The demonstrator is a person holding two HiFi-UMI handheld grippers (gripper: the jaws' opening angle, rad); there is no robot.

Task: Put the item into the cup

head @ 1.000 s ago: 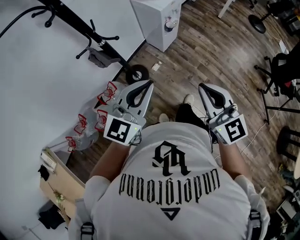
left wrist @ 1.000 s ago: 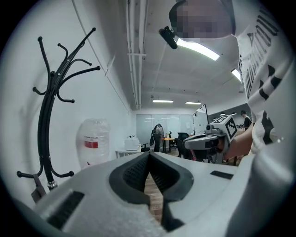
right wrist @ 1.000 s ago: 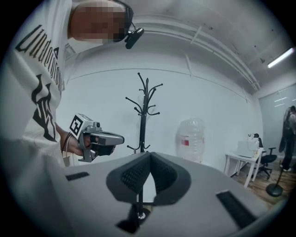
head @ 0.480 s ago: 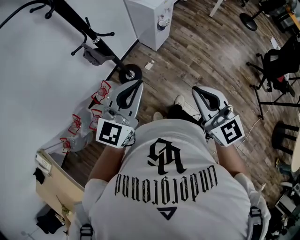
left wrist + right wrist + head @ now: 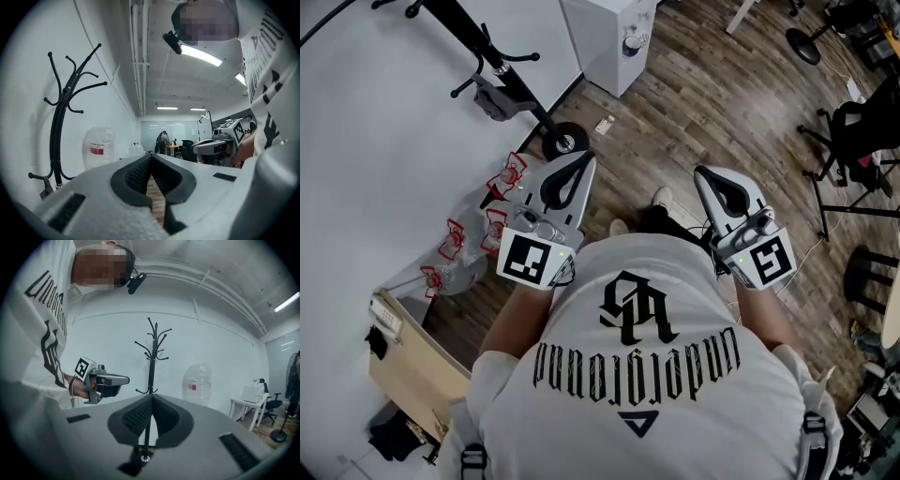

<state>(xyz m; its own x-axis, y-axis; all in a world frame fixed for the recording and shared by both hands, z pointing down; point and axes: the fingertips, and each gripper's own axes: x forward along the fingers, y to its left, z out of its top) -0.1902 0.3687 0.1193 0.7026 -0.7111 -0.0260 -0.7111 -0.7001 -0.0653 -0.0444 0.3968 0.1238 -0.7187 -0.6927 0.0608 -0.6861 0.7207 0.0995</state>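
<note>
Well: left gripper (image 5: 583, 165) & right gripper (image 5: 704, 175) shut, empty

Jaws together, nothing btwn, both level at chest (image 5: 637, 375). Beyond: coat rack (image 5: 151, 357), water jug (image 5: 199, 383), wood floor (image 5: 722, 103). Item & cup in no view; looks unknown. Pre-pick or post-drop, can't say; keep clear of rack.

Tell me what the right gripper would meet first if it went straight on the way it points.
Likely the black coat rack: in the right gripper view its pole stands right in line with the tips of the shut right gripper, with nothing nearer showing between. How far off it stands is unclear.
</note>
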